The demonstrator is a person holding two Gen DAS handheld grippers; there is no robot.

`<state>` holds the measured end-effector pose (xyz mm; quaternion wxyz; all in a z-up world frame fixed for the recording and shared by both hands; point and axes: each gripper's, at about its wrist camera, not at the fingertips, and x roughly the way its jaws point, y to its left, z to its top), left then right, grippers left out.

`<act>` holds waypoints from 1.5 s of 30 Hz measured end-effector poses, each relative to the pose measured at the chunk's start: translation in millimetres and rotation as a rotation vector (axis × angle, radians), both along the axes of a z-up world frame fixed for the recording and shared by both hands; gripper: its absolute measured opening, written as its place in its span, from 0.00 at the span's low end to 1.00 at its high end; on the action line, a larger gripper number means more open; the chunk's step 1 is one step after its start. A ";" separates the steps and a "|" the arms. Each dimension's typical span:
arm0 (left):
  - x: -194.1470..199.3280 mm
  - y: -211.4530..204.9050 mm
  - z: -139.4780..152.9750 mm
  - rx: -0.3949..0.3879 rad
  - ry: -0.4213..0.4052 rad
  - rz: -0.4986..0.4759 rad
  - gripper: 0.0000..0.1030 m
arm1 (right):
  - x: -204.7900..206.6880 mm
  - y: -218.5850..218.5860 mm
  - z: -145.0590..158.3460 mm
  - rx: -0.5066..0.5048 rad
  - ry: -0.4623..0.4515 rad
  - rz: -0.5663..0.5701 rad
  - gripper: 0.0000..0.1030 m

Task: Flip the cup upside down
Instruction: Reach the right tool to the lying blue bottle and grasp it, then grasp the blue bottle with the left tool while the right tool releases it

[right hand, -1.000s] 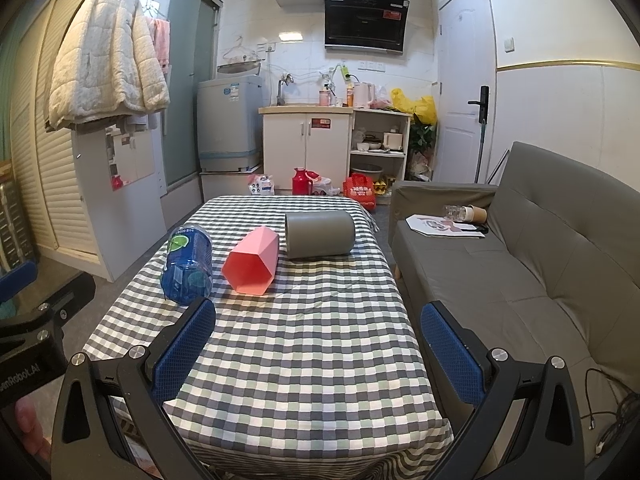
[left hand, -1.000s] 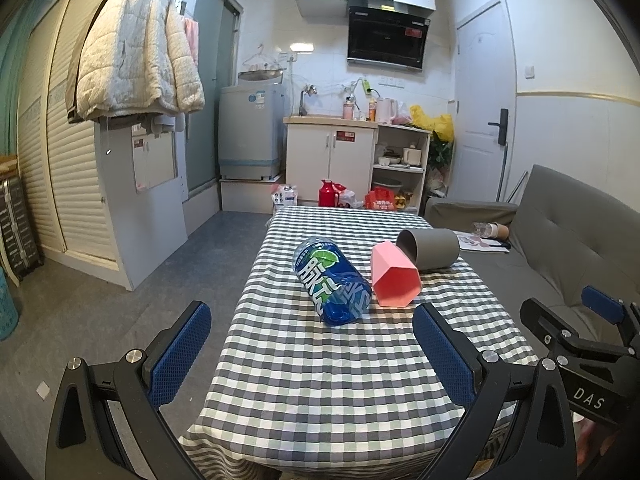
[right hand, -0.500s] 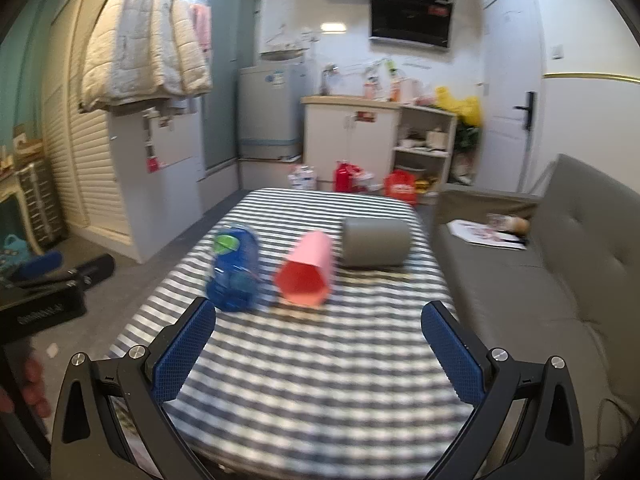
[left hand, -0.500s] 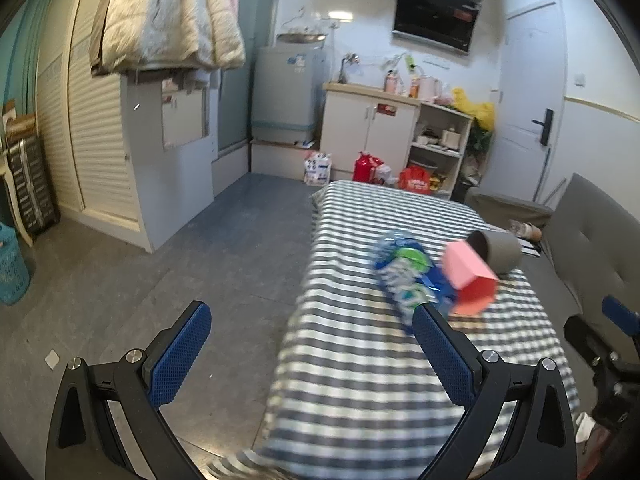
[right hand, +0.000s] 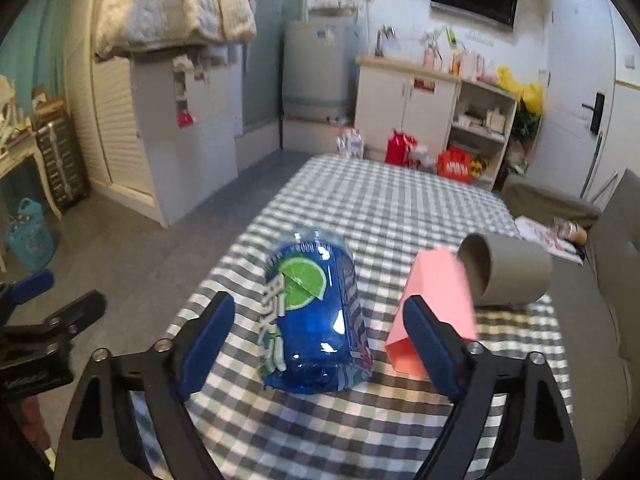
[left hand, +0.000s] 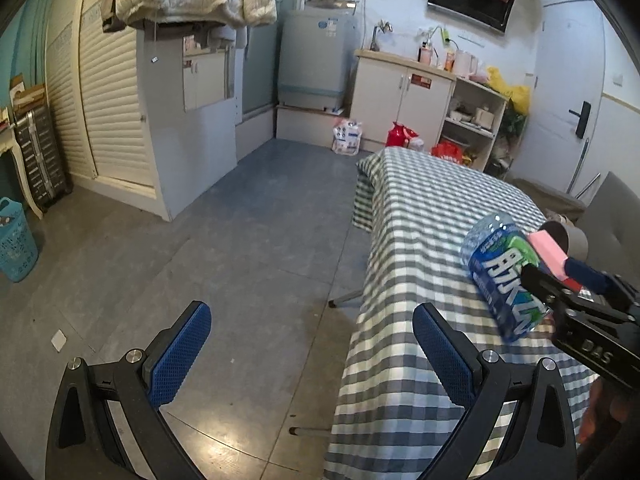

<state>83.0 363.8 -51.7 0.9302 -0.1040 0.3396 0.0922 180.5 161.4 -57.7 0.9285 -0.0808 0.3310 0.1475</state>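
The blue clear-plastic cup with a lime label (right hand: 316, 316) lies on its side on the checked-cloth surface (right hand: 384, 208) near its left edge, with a pink faceted cup (right hand: 436, 308) just beside it and a grey cylindrical cup (right hand: 508, 276) beyond, both also on their sides. The right gripper (right hand: 320, 344) hangs just short of the blue cup, jaws spread wide and empty. The left gripper (left hand: 308, 356) hovers off the left edge over the grey floor (left hand: 240, 240), jaws wide apart and holding nothing.
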 end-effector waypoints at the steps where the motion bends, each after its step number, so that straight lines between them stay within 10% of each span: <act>1: 0.5 -0.9 -3.2 -0.003 0.009 -0.003 1.00 | 2.9 2.7 -4.4 -0.005 0.008 -0.003 0.79; 31: -37.1 -36.9 59.1 0.027 -0.029 -0.078 1.00 | -115.0 -25.6 -14.5 -0.024 0.165 -0.055 0.69; 45: -34.7 -84.5 69.5 0.080 -0.003 -0.104 1.00 | -131.0 -91.1 45.1 0.031 0.105 -0.135 0.79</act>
